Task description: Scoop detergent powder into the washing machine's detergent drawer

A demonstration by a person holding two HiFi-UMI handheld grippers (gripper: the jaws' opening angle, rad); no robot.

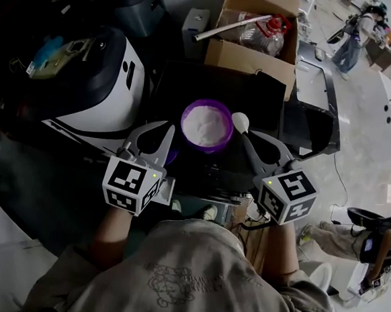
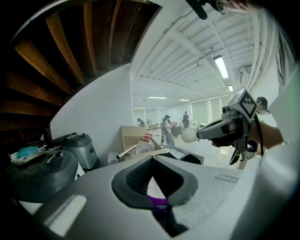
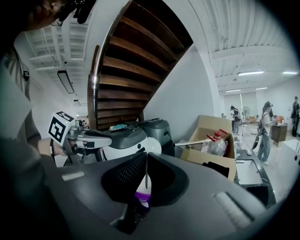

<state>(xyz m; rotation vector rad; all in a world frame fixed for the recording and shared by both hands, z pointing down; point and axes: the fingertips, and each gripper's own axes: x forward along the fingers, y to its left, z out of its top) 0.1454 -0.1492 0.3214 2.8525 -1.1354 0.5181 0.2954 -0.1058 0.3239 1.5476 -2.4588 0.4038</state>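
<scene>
Fingers of your left gripper are closed on the tub rim. Your right gripper clamps the spoon, just beside the powder. Steady the tub, dip shallowly, lift level. No drawer shows.

The person wears a loose beige-grey shirt with short sleeves and a faint line drawing printed on it. The left gripper and the right gripper look alike: pale grey moulded bodies that taper into two curved jaws lined with dark ribbed pads. Each carries a marker cube – white faces with black squares and a small green light at one corner – and a thin dark cable hangs under the right one.
</scene>
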